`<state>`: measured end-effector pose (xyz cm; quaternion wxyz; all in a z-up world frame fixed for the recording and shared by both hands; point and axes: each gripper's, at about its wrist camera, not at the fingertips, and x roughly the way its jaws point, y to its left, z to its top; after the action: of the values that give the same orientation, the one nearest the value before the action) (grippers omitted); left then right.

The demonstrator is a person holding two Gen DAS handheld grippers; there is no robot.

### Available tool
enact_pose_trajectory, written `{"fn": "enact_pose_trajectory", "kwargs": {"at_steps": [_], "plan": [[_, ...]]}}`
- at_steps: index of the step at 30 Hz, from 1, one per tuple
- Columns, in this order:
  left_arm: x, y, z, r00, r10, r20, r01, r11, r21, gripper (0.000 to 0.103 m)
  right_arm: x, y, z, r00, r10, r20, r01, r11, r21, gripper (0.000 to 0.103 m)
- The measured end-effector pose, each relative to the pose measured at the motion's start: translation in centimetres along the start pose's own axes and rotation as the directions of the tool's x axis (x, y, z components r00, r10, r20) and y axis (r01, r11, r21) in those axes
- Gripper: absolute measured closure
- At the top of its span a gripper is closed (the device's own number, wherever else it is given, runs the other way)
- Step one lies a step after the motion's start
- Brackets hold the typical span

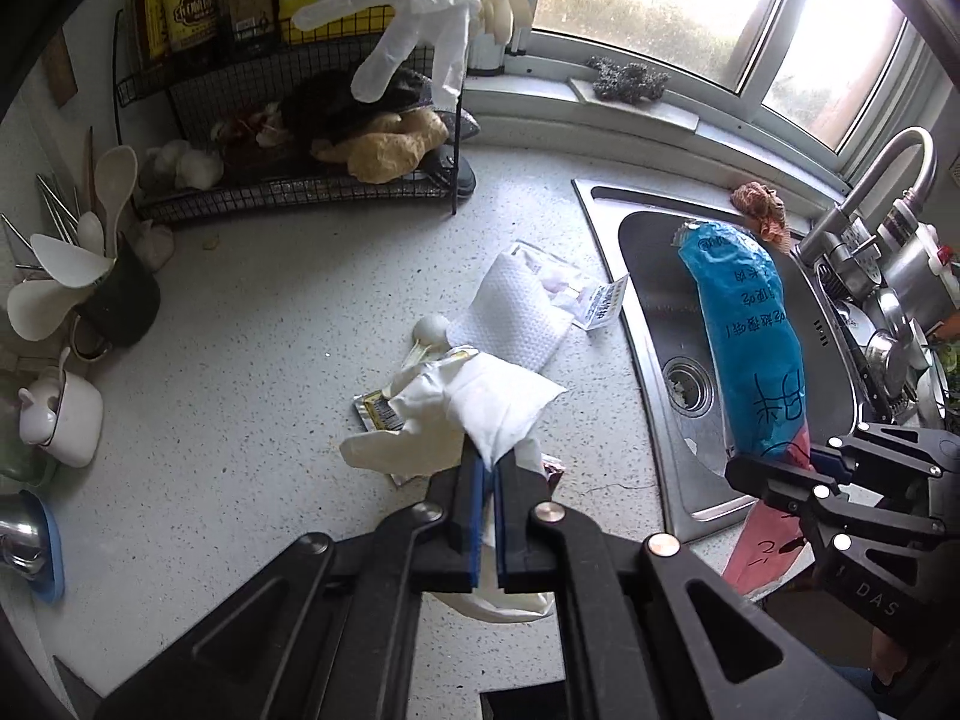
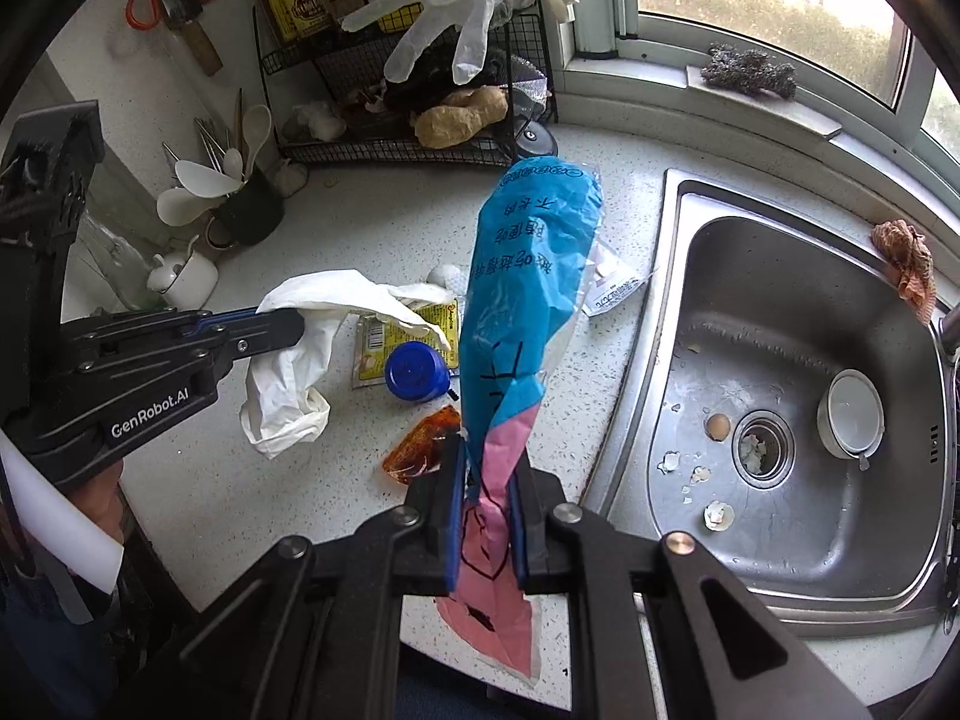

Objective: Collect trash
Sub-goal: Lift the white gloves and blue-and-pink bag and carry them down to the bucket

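The left gripper (image 1: pixel 489 468) is clenched on a crumpled white tissue (image 1: pixel 480 402), which hangs bunched from its blue-padded fingers above the speckled counter (image 1: pixel 240 360). The right gripper (image 2: pixel 487 468) is clamped on a blue and pink plastic bag (image 2: pixel 522 276), pinching its pink lower part while the blue upper part stands up beyond the fingers. Under and around the tissue, more trash lies on the counter: a yellow sachet (image 2: pixel 378 342), a blue bottle cap (image 2: pixel 414 371) just beside it, an amber plastic wrapper (image 2: pixel 420 447) near the counter's front edge, a white textured cloth (image 1: pixel 516 318), and a clear printed packet (image 1: pixel 600 300) next to the sink's rim. The steel sink (image 2: pixel 780 312) sits to the right, holding eggshell bits (image 2: pixel 717 516) around its drain and a small white bowl (image 2: pixel 852 414). At the back corner stands a black wire rack (image 2: pixel 408 144) with bottles on top and a white glove (image 2: pixel 450 18) hanging from it; a dark cup of white spoons (image 2: pixel 240 204) stands to its left.
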<state>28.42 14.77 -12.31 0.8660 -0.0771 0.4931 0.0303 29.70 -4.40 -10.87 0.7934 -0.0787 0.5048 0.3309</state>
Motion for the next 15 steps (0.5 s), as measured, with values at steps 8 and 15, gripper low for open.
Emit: {"fn": "enact_pose_trajectory", "kwargs": {"at_steps": [8,15], "plan": [[-3.9,-5.5,-2.9,0.998,0.027,0.053,-0.029,0.998,0.051,0.101,-4.9,-0.8,-4.3,0.999,0.011,0.040,-0.011,1.000,0.017,0.092],[-5.8,-10.2,-8.0,0.999,0.022,0.045,-0.025,0.997,0.072,0.101,-8.1,-1.2,-10.0,0.999,0.001,0.041,-0.002,0.999,0.032,0.092]]}}
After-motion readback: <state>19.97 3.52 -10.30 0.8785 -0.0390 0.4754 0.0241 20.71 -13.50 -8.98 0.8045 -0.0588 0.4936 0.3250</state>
